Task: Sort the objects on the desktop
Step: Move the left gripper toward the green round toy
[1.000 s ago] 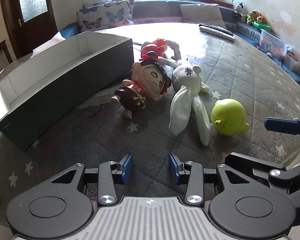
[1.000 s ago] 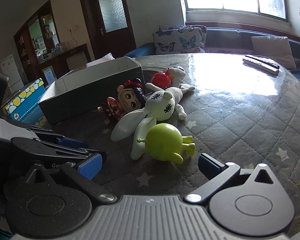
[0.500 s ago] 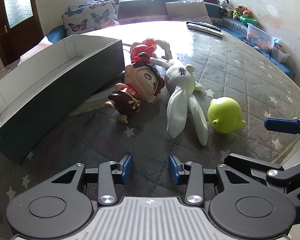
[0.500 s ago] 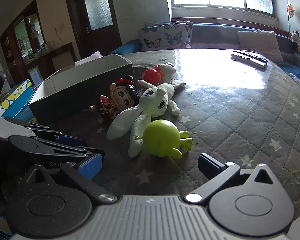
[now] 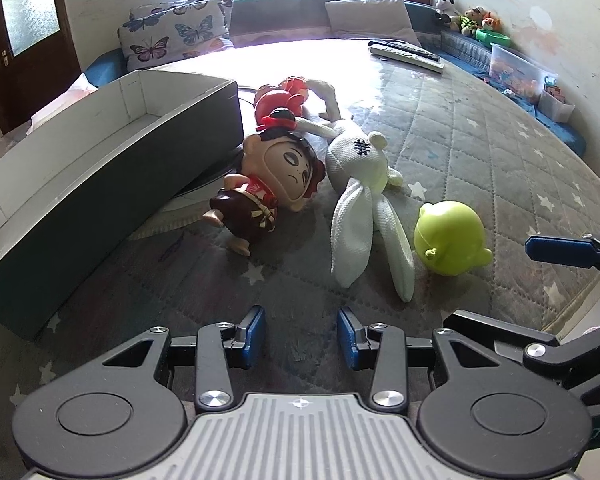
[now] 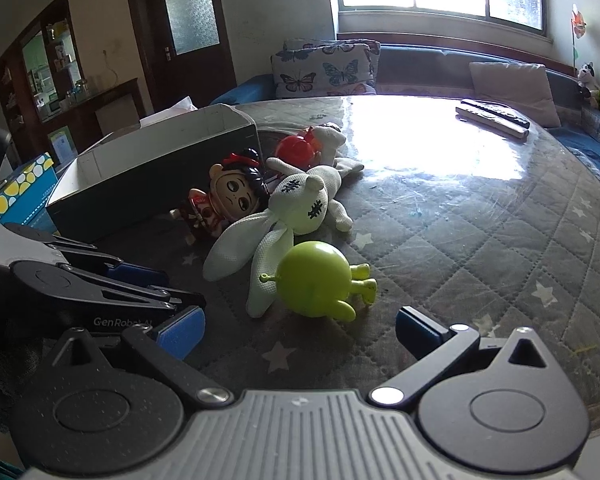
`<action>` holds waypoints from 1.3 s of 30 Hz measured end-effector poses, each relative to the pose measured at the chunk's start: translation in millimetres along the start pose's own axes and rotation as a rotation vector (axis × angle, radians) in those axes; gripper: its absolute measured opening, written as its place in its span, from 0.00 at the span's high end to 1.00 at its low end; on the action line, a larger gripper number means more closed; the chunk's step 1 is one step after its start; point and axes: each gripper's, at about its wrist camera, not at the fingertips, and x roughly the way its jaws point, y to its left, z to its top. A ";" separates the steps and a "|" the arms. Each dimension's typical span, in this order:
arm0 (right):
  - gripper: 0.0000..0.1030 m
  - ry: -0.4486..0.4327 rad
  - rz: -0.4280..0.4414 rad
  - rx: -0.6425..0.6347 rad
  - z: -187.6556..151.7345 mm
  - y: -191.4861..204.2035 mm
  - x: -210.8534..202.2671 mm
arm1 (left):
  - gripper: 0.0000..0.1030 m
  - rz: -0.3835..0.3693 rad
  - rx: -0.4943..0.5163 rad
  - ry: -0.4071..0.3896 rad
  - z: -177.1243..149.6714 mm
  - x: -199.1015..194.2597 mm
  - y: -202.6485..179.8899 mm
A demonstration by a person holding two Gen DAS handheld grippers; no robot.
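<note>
Four toys lie bunched near the middle of a round bench (image 5: pixel 480 128) under a grey quilted cover printed with white stars. A big-headed doll (image 5: pixel 272 184) in a red and brown costume lies on its side against the long wall of an open box (image 5: pixel 100 184), dark outside and white inside, which sits tilted on the bench's left part. Just beside the doll sprawls a white rabbit (image 5: pixel 360 200) with stitched black eyes, its long ears pointing toward the near edge. A lime-green figure (image 5: pixel 448 238) rests at the rabbit's ear tips, nearest the right tongs (image 6: pixel 296 330). A red toy (image 5: pixel 280 98) sits behind the doll's head, close to the box's far corner, touching a pale plush limb.

The left tongs (image 5: pixel 301 336) hover low over the bench's near edge, blue-padded jaws released with only bare cover between them, aimed at the gap between doll and rabbit. The right tongs are spread wide and grasp nothing, the green figure just ahead of their jaws; one blue pad shows at the right edge of the left view.

Well apart, two remotes (image 5: pixel 406 54) lie at the far side of the bench in window glare. Beyond are a butterfly cushion (image 5: pixel 176 36), a plain pillow (image 5: pixel 368 16) on a blue sofa, and small plush animals (image 5: pixel 468 18) on a ledge at right. A blue carton (image 6: pixel 20 196) with yellow spots stands left of the box in the right view
</note>
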 end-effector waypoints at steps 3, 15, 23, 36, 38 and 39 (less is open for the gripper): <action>0.03 0.001 0.013 -0.012 1.1 -1.8 3.6 | 0.60 0.012 -0.011 0.000 0.5 0.2 -0.4; 0.08 0.001 0.093 -0.052 3.0 -18.0 14.6 | 0.60 0.074 -0.067 -0.012 -1.4 -1.0 -6.1; 0.09 -0.027 0.122 -0.065 0.6 -27.6 12.4 | 0.60 0.118 -0.092 -0.034 -5.2 -12.1 -13.4; 0.12 -0.063 0.128 -0.047 -1.3 -31.3 8.4 | 0.60 0.124 -0.099 -0.078 -8.2 -30.4 -16.5; 0.12 -0.064 0.125 -0.049 -1.7 -30.9 7.6 | 0.60 0.113 -0.096 -0.085 -8.1 -32.3 -17.4; 0.12 -0.064 0.126 -0.049 -2.0 -31.0 7.3 | 0.60 0.109 -0.094 -0.089 -7.7 -33.2 -18.3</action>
